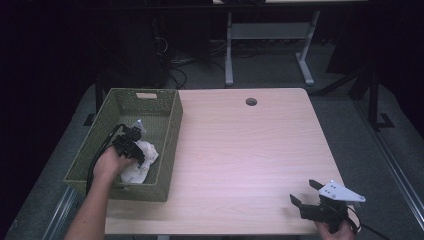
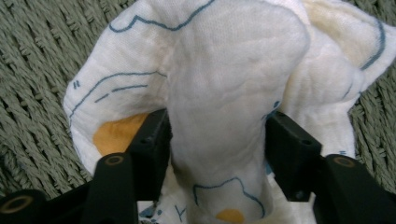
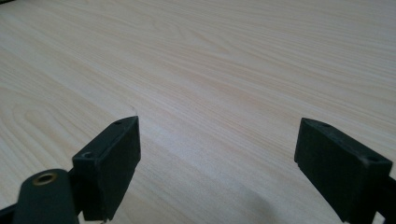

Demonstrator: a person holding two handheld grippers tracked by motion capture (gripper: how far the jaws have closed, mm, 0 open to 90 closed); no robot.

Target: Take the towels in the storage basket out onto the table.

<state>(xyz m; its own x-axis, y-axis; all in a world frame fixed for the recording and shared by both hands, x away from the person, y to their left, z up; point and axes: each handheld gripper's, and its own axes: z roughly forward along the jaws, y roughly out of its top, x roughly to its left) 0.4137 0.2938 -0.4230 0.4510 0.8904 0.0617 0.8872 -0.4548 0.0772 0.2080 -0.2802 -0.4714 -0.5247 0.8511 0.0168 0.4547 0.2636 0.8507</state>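
Wood table (image 1: 250,150) | green woven basket (image 1: 170,125) far-left | dark room

Tabletop (image 1: 240,150): pale wood-grain, smooth, matt.
Basket (image 1: 170,145): green woven fibre, rough.
Cloth (image 2: 233,84): soft white crinkled fabric, blue and orange print.
Tools: black matt plastic.
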